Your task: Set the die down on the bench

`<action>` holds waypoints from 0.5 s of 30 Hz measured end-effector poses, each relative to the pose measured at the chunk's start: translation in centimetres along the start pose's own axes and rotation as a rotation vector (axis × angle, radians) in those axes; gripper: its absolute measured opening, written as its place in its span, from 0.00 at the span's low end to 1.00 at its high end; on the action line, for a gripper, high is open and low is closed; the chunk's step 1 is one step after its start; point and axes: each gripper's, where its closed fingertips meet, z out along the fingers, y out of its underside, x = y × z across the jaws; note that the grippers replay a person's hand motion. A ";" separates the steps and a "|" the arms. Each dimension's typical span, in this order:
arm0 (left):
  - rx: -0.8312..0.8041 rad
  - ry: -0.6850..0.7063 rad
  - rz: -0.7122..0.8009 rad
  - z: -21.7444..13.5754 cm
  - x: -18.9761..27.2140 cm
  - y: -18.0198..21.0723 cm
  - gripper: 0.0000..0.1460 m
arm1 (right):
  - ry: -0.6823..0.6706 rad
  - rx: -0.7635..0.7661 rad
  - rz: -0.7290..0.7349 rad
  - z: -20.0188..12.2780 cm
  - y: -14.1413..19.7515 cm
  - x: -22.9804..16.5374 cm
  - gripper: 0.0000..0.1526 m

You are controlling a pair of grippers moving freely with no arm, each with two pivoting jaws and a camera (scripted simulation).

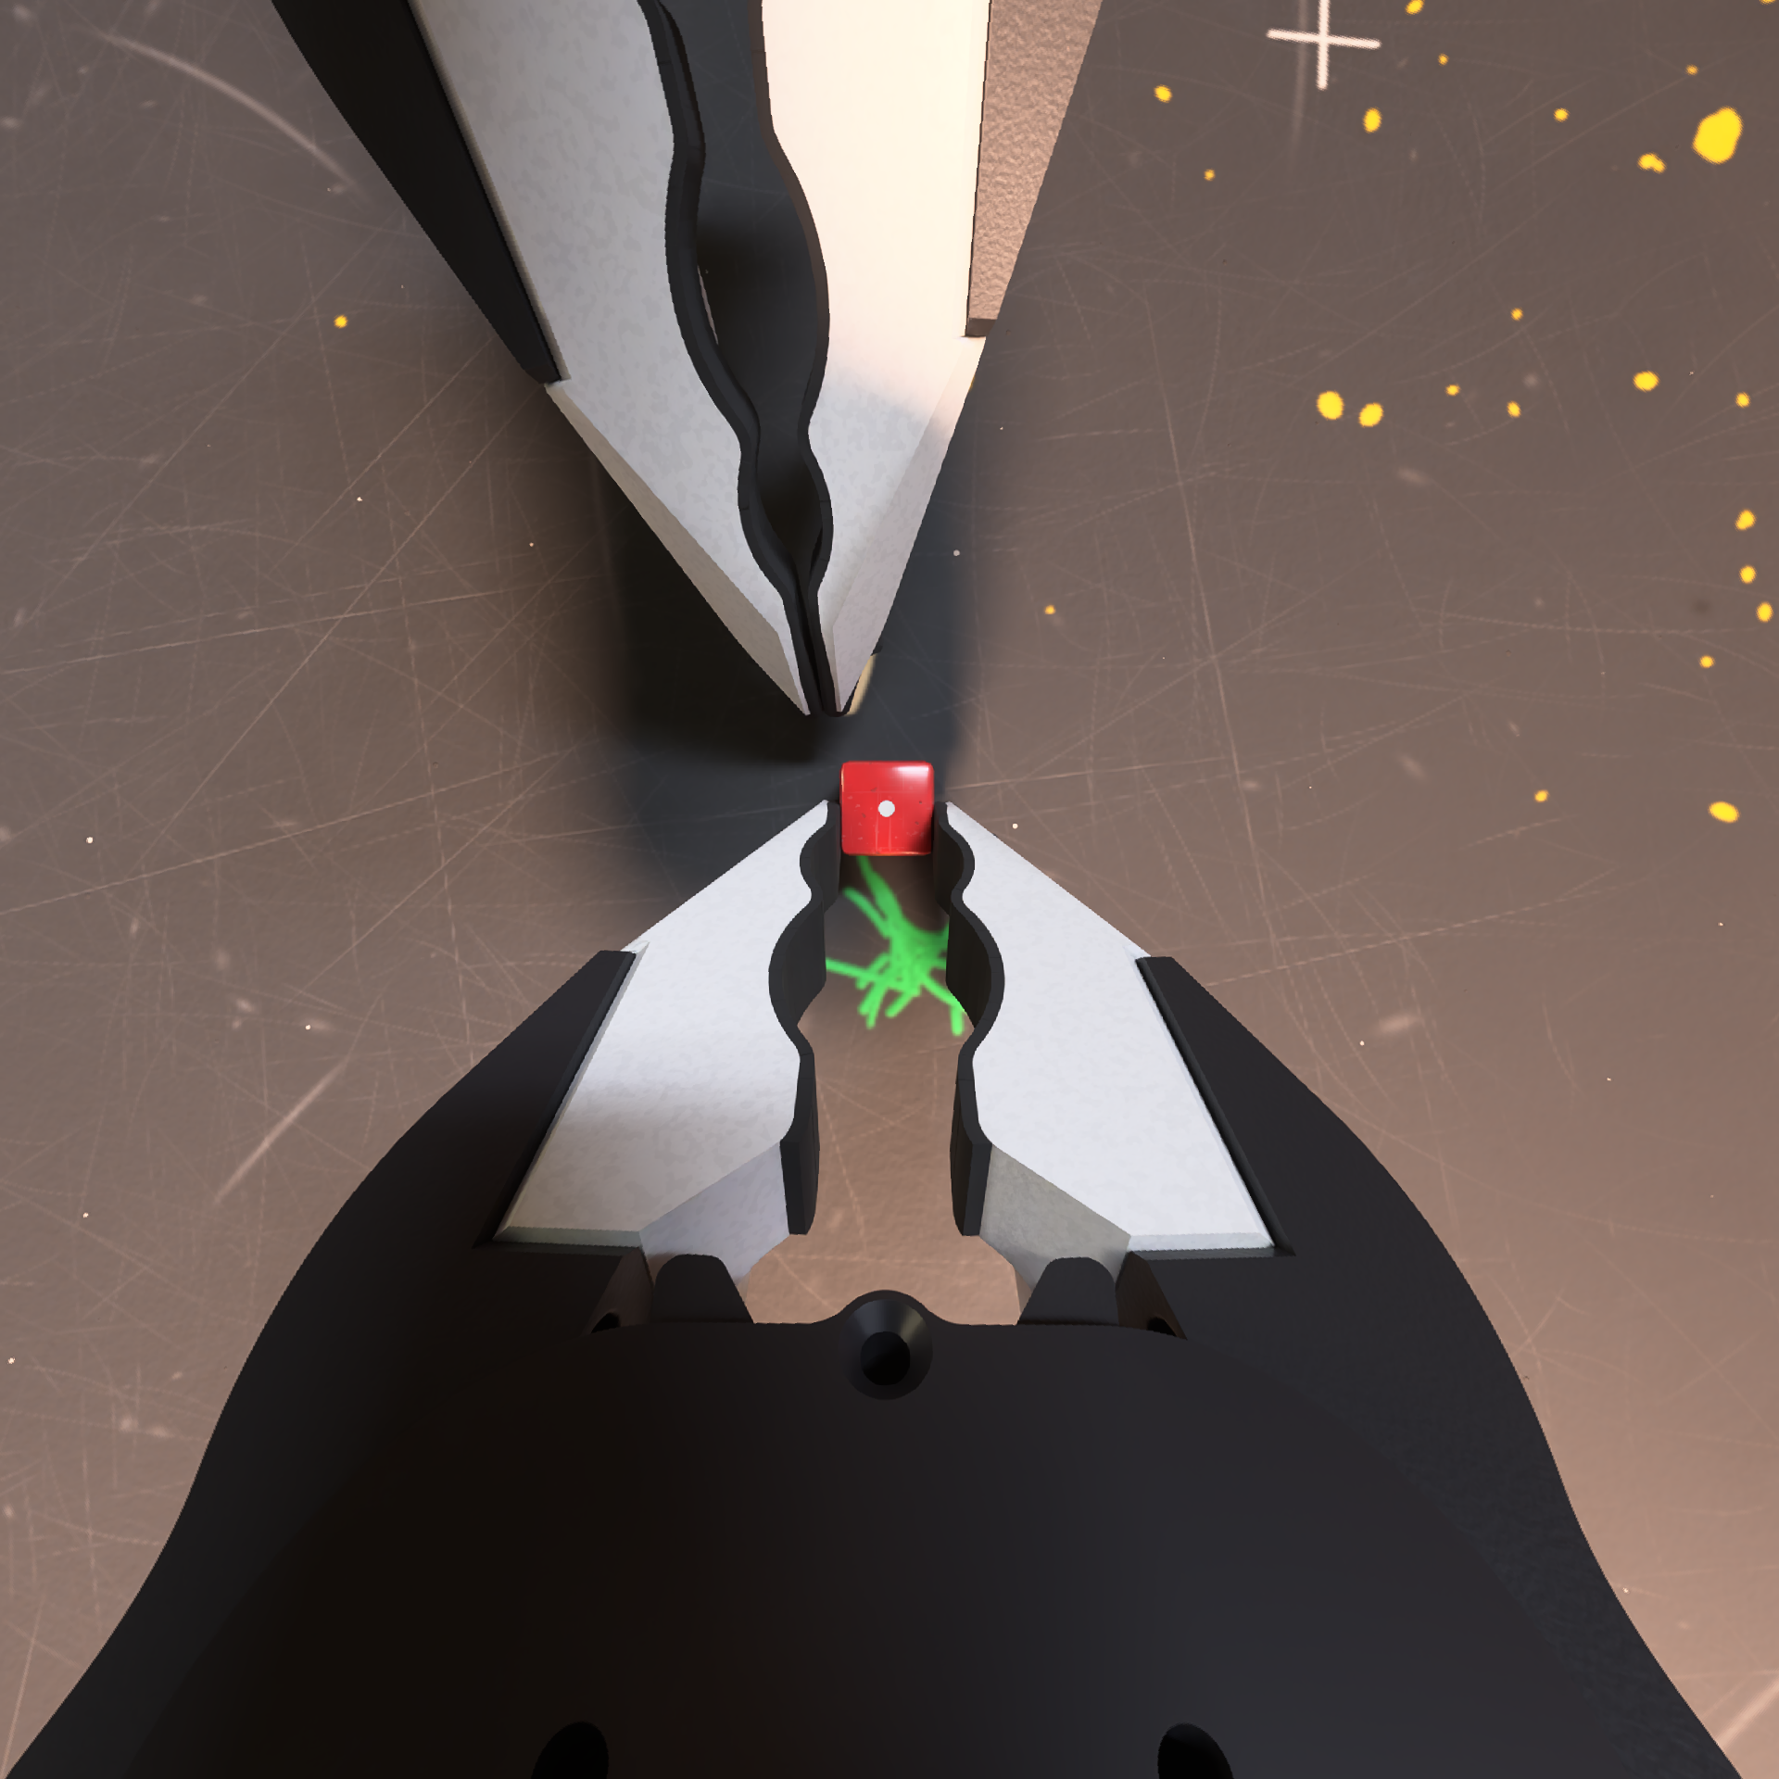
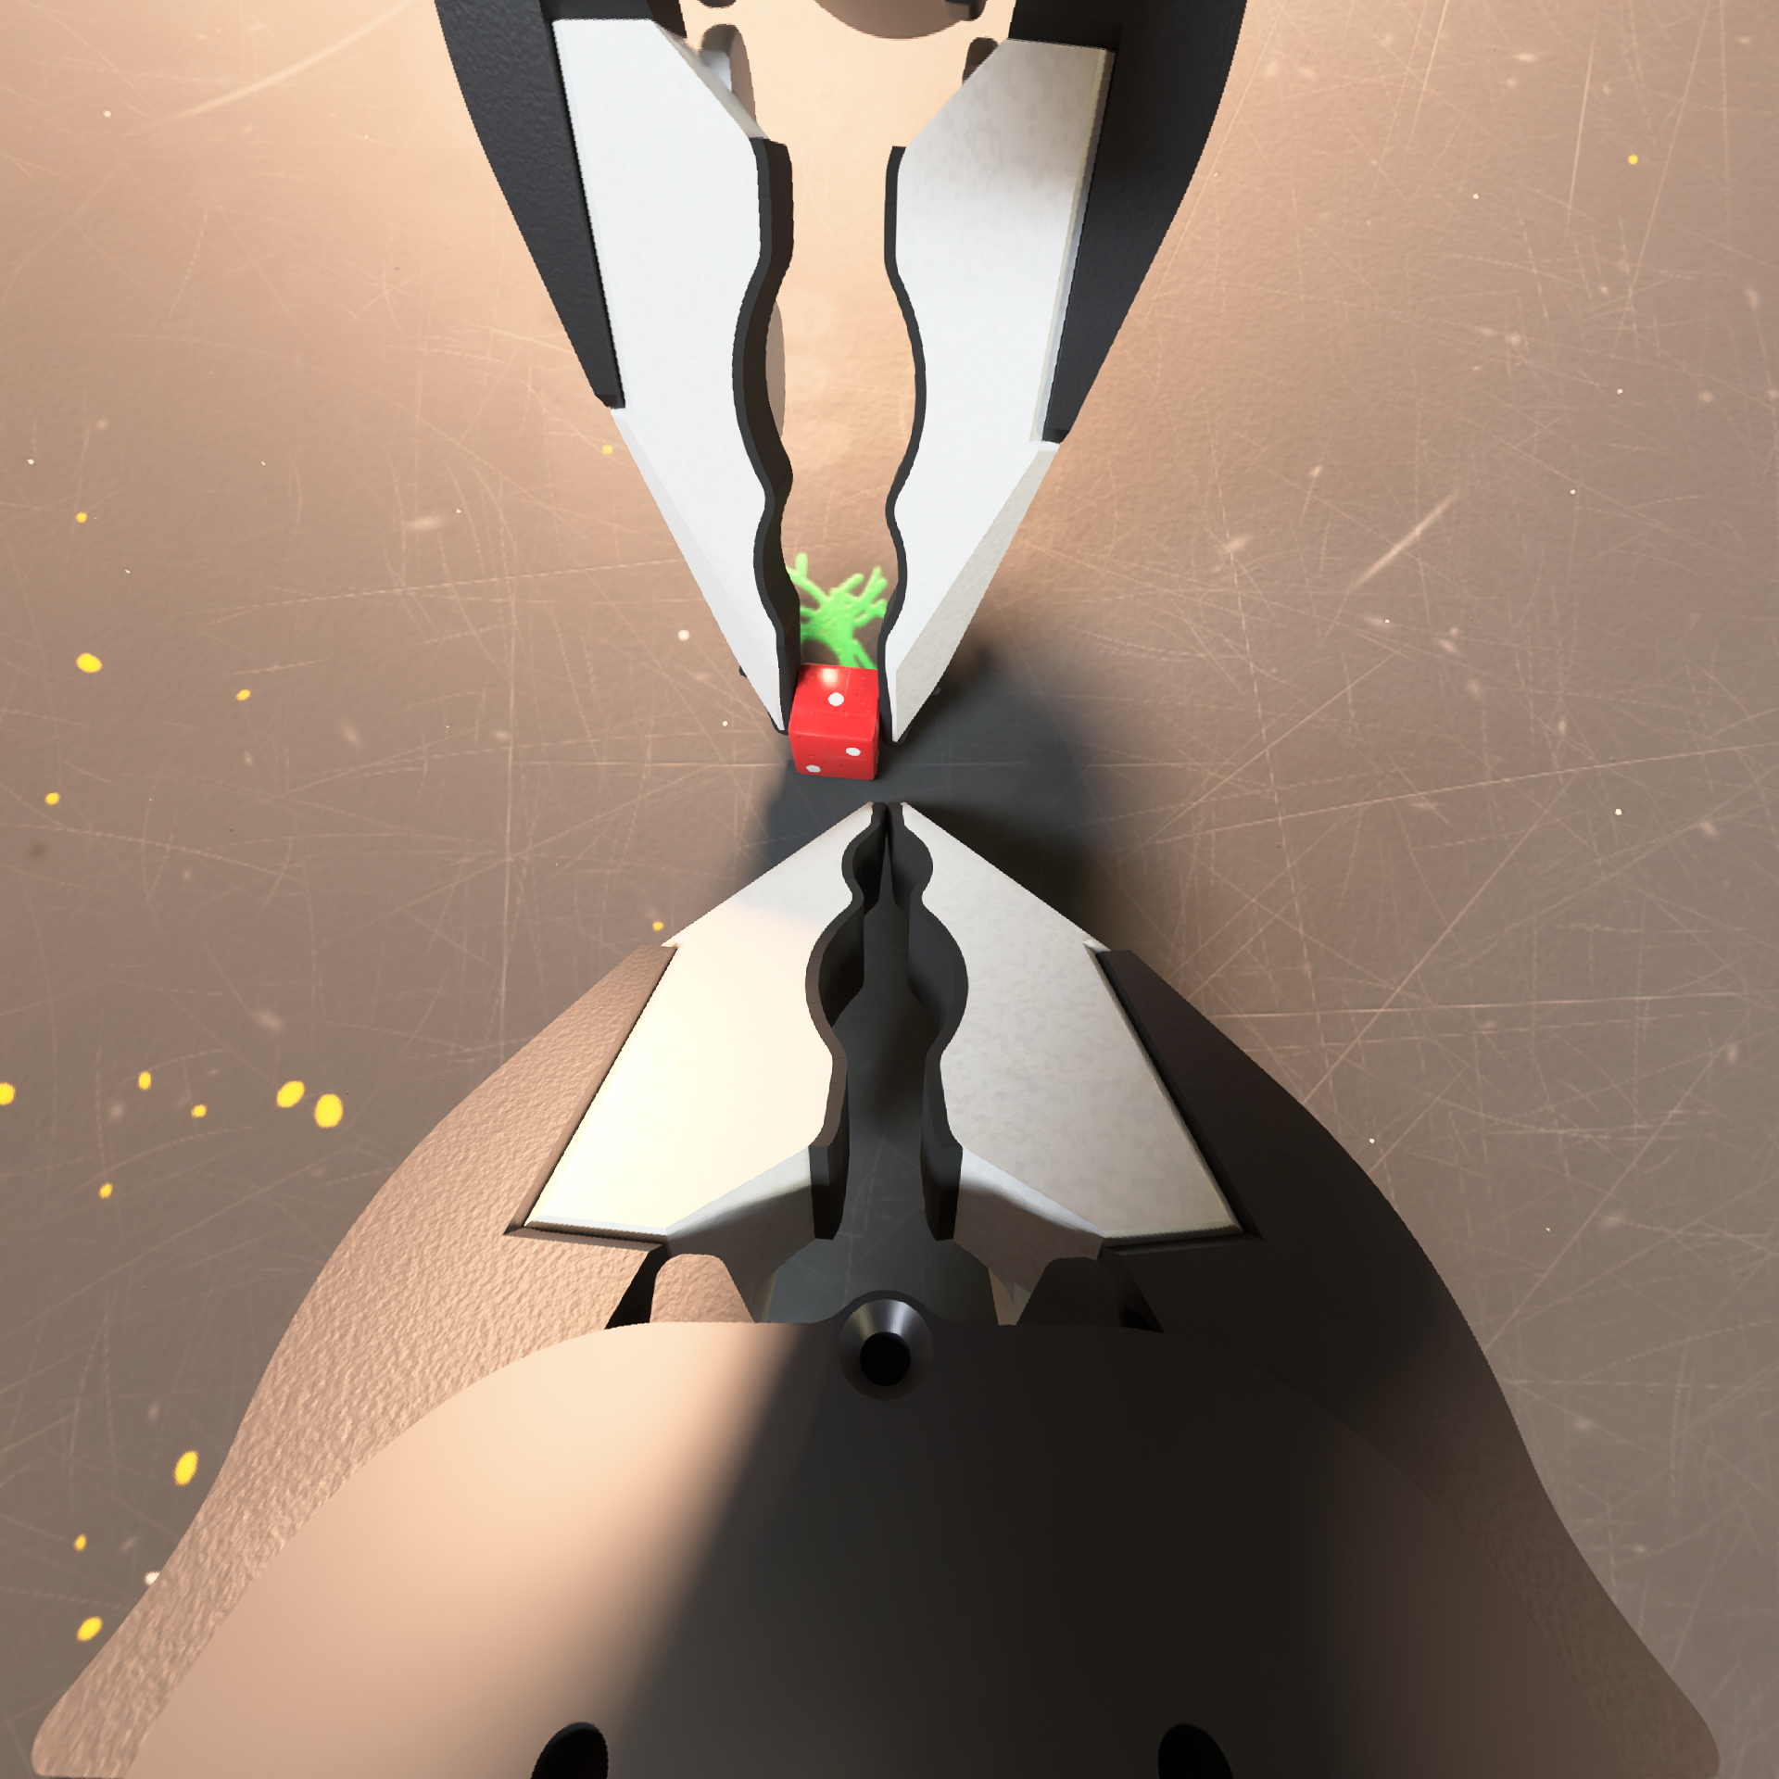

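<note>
A small red die [image 1: 886, 833] with white pips sits between the fingertips of my left gripper [image 1: 886, 807], which is shut on it just above the scratched brown bench [image 1: 289, 674]. I cannot tell whether the die touches the bench. My right gripper [image 2: 882, 811] is shut and empty, tip to tip with the left one, a short gap from the die [image 2: 834, 736]. In the right wrist view the left gripper [image 2: 836, 724] comes down from the top with the die in it. In the left wrist view the right gripper [image 1: 830, 710] comes down from the top.
A green scribble [image 1: 895, 953] marks the bench just behind the die, between the left fingers; it also shows in the right wrist view [image 2: 836, 611]. Yellow paint spots [image 1: 1715, 135] and a white cross mark [image 1: 1324, 40] lie on the bench to one side.
</note>
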 end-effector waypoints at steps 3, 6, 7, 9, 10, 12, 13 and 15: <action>-0.002 0.002 0.001 0.0 0.0 0.0 0.13 | -0.011 -0.003 0.002 0.0 0.0 -0.1 0.00; -0.012 0.002 0.009 0.0 0.0 0.0 0.13 | -0.004 -0.010 -0.004 -0.1 0.0 0.0 0.00; -0.014 0.002 0.012 0.1 0.0 -0.1 0.13 | -0.007 -0.006 -0.002 -0.1 -0.1 -0.1 0.00; -0.016 0.003 0.014 0.1 0.0 -0.1 0.13 | -0.015 -0.007 0.001 0.0 -0.1 -0.1 0.00; -0.017 0.004 0.014 0.1 0.0 -0.1 0.13 | -0.018 -0.011 0.001 0.0 -0.1 -0.2 0.00; -0.013 0.005 0.012 0.1 0.1 -0.1 0.13 | -0.030 -0.013 0.007 0.1 -0.1 -0.3 0.00; -0.012 0.006 0.012 0.1 0.1 -0.1 0.13 | -0.032 -0.012 0.010 0.1 -0.1 -0.3 0.00; -0.017 0.007 0.013 0.1 0.1 -0.1 0.13 | -0.036 -0.012 0.015 0.1 -0.1 -0.3 0.00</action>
